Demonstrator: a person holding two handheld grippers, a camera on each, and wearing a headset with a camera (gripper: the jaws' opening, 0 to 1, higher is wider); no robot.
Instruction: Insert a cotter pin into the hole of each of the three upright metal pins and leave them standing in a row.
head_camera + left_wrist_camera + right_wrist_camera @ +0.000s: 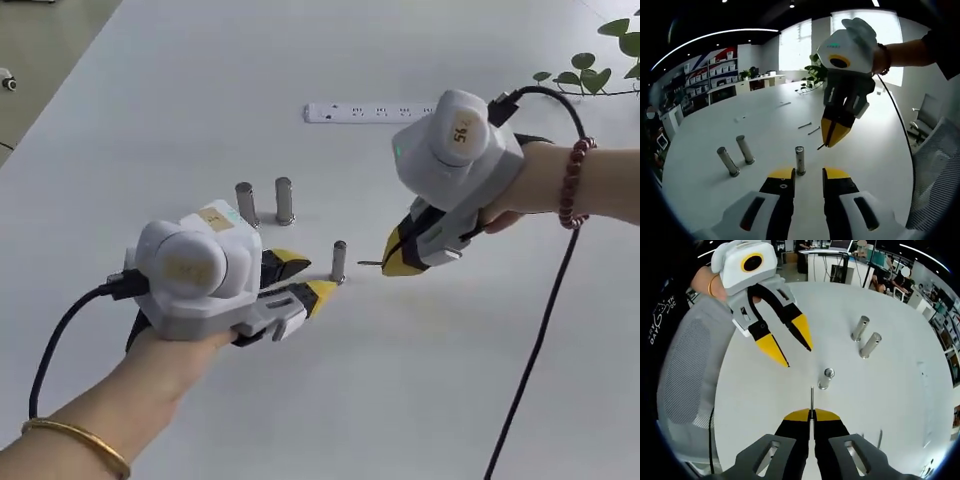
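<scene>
The right gripper [811, 415], closed on a cotter pin [811, 399], points it at the nearest metal pin [826, 378] of 3, presumably toward a hole too small to see, while the open left gripper [809, 174] waits beside to steady it.

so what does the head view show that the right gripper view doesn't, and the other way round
Head view: a white power strip, plant leaves and a beaded bracelet. Right gripper view: a grey mesh chair back and desks in the room behind. Both: three upright metal pins, the open left gripper, and the right gripper shut on a cotter pin aimed at the nearest one.
</scene>
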